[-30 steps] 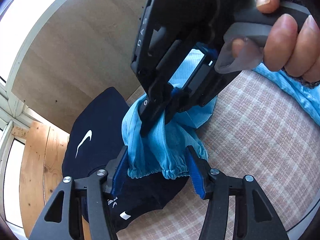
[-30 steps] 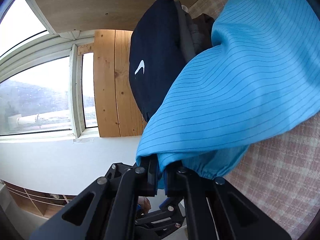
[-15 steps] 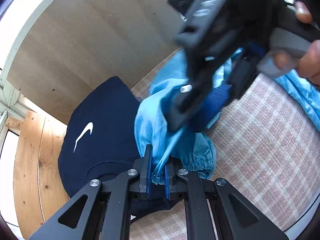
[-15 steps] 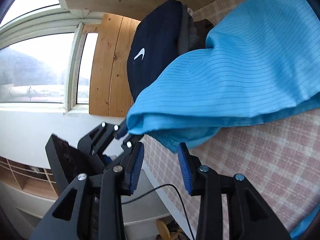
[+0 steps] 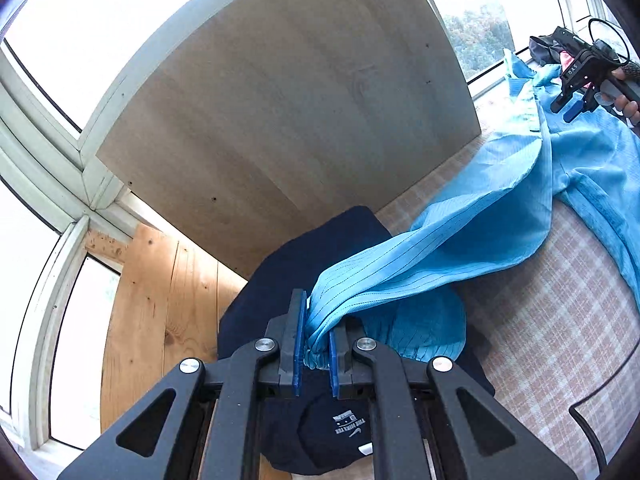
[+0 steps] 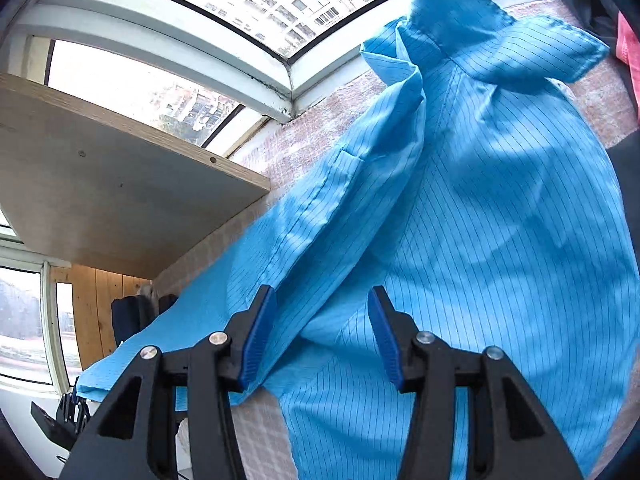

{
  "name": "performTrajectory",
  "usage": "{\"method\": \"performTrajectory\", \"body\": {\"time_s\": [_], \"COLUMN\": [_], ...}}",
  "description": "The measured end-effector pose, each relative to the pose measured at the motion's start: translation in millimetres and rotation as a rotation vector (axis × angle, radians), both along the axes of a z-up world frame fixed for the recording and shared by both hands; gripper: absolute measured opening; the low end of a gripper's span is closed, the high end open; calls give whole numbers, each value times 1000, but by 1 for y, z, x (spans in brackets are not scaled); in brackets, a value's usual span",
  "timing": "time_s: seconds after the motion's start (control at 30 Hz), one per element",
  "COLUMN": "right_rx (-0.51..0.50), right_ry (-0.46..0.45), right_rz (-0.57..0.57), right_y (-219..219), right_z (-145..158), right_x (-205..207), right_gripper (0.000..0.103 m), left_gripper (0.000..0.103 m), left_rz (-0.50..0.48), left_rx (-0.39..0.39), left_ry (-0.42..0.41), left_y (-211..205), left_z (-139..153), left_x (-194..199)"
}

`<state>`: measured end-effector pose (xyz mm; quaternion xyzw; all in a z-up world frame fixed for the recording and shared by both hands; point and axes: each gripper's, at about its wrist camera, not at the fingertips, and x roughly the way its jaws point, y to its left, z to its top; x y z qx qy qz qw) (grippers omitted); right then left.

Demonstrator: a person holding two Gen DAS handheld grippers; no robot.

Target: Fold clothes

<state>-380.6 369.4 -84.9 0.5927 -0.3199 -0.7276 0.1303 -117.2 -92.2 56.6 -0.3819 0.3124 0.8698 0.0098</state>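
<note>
A light blue pinstriped shirt (image 6: 500,208) lies spread on the pink checked tablecloth (image 5: 560,320), its collar toward the window. My left gripper (image 5: 314,344) is shut on the elastic cuff of its sleeve (image 5: 420,264) and holds the sleeve stretched out over a folded navy Nike garment (image 5: 304,264). My right gripper (image 6: 320,340) is open and empty, hovering just above the shirt body. It also shows far off in the left wrist view (image 5: 576,100), over the collar end.
A pale wooden board (image 5: 280,112) leans against the window at the table's back. A knotty wooden panel (image 5: 160,312) stands at the left. Dark and pink clothes (image 6: 624,32) lie by the shirt collar. A black cable (image 5: 592,432) runs along the table's near edge.
My right gripper let go of the cuff, opened and moved away to the shirt's collar end. My left gripper closed on the cuff and pulled the sleeve out straight.
</note>
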Motion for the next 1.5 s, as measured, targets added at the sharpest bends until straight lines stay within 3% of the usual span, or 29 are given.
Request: {"method": "performTrajectory", "body": {"time_s": [0.2, 0.53, 0.67, 0.73, 0.87, 0.9, 0.93, 0.97, 1.23, 1.33, 1.4, 1.5], "right_rx": [-29, -10, -26, -75, -69, -80, -87, -90, -153, -101, -132, -190], "right_ry": [-9, -61, -57, -63, -66, -61, -55, -51, 21, 33, 14, -2], "right_rz": [-97, -92, -118, -103, -92, -98, -95, -87, -116, -106, -125, -184], "right_y": [1, -10, 1, -4, -21, -23, -25, -27, -22, -17, -6, 10], "right_z": [-16, -34, -34, -34, -32, -31, -29, -25, 16, 15, 6, -5], "right_x": [-25, -33, -38, -45, -65, -70, -76, -83, -119, -122, -120, -124], "right_gripper": [48, 48, 48, 48, 48, 44, 20, 11, 8, 8, 8, 8], "left_gripper": [9, 9, 9, 9, 9, 9, 9, 9, 9, 9, 9, 9], "left_rz": [-4, -12, 5, 7, 6, 9, 12, 15, 69, 58, 49, 38], "left_rx": [-10, -34, -24, -36, -72, -87, -103, -118, -171, -160, -137, -238], "left_ry": [-13, -76, -76, -67, -48, -40, -30, -19, 43, 65, 39, -5], "left_y": [2, 9, 0, -1, -1, -2, -3, -5, -30, -24, -20, -9], "left_z": [-1, -19, -14, -10, 0, 5, 10, 17, 87, 112, 114, 100], "left_x": [-5, 13, 14, 12, 5, 1, -2, -6, -59, -68, -72, -75]}}
